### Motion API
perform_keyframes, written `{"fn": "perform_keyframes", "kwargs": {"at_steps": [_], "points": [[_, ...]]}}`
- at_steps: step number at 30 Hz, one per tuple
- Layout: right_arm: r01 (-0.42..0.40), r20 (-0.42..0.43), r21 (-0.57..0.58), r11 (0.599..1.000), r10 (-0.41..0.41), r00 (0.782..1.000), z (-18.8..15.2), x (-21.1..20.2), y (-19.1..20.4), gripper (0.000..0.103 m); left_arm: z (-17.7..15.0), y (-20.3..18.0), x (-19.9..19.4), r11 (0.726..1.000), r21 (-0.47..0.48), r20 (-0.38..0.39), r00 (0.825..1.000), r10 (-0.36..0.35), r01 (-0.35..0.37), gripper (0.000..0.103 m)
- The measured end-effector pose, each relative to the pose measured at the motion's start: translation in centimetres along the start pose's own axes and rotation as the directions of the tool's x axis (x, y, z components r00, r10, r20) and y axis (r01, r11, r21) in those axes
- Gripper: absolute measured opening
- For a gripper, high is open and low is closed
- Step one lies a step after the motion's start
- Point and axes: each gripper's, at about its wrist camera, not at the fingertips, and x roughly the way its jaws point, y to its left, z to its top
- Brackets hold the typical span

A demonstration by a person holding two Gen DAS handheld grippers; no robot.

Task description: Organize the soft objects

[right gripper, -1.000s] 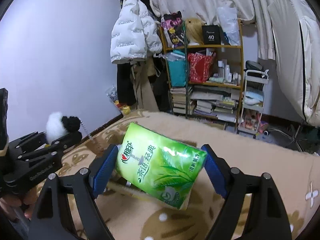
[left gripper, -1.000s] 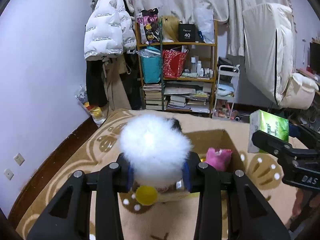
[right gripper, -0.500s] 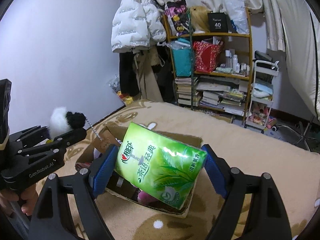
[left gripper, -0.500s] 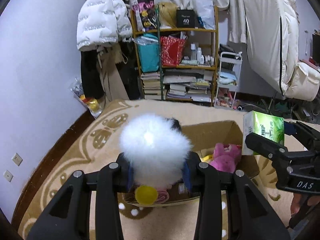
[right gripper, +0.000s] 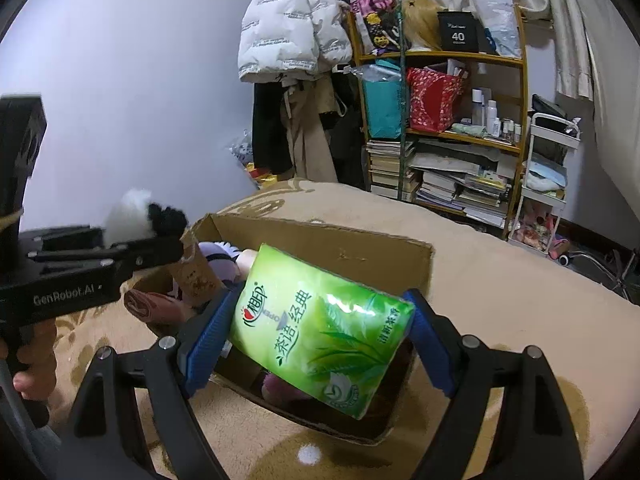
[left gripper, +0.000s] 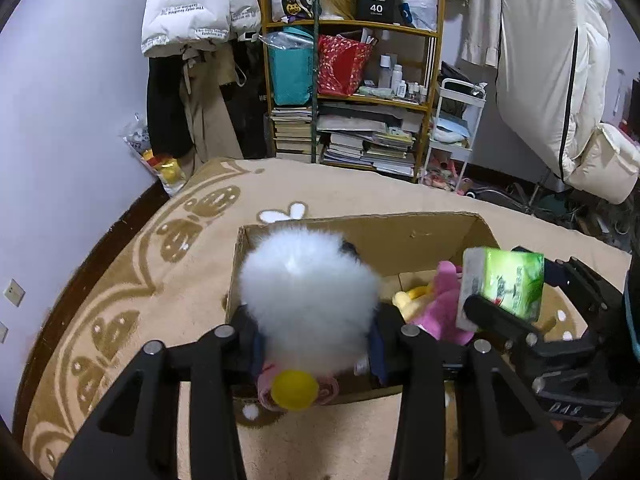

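A white fluffy toy (left gripper: 308,292) with a black tuft and a yellow ball under it sits between the pads of my left gripper (left gripper: 316,344), whose jaws are opening. It hangs over the near left corner of an open cardboard box (left gripper: 400,232). My right gripper (right gripper: 322,320) is shut on a green tissue pack (right gripper: 320,328), tilted above the box (right gripper: 348,252). In the box lie a pink plush (left gripper: 444,312) and a yellow plush (left gripper: 408,300). The right wrist view shows the left gripper (right gripper: 160,248) and its toy (right gripper: 132,216) at the left.
The box stands on a beige patterned carpet (left gripper: 168,264). Behind it are a crowded bookshelf (left gripper: 360,100), hanging coats (left gripper: 192,12), a white cart (left gripper: 456,128) and a cream quilt (left gripper: 560,80). A lilac wall (left gripper: 60,100) runs along the left. A hand (right gripper: 28,360) grips the left handle.
Both grippers have come down and forward with their loads. The box, earlier farther ahead, now lies right under them, and its contents show more fully.
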Motion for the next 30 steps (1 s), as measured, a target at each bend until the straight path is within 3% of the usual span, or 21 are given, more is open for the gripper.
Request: {"fn": "perform_keyframes", "kwargs": {"at_steps": [2,8,11,14,20,30], "points": [[-0.001,-0.008,-0.015,1.0,0.001,1.0,-0.2,0.3,0.3,0.089,0.1,-0.1,0.0,1.0,0.001,0.013,1.0,0.001,-0.001,0.061],[0.044,-0.031,-0.091,0.995,-0.047,0.998,-0.8,0.8,1.0,0.093,-0.1,0.4,0.2,0.999,-0.009,0.003,0.999,0.04,-0.04,0.077],[0.033,-0.021,-0.059,0.998,-0.035,0.999,-1.0,0.4,0.6,0.103,-0.1,0.9,-0.2,0.998,-0.018,0.017,0.998,0.063,-0.063,0.086],[0.042,-0.003,-0.038,0.998,-0.042,0.999,-0.8,-0.2,0.5,0.103,0.0,1.3,-0.7,0.996,-0.017,0.029,0.996,0.085,-0.085,0.097],[0.056,0.027,-0.011,0.998,-0.056,0.998,-0.2,-2.5,0.6,0.103,-0.4,2.1,-2.4,0.992,-0.018,0.038,0.991,0.129,-0.128,0.101],[0.047,0.076,0.136,0.99,-0.058,0.995,1.6,-8.2,0.2,0.103,-0.5,2.4,-7.7,0.984,-0.011,0.099,0.979,0.177,-0.177,0.101]]}}
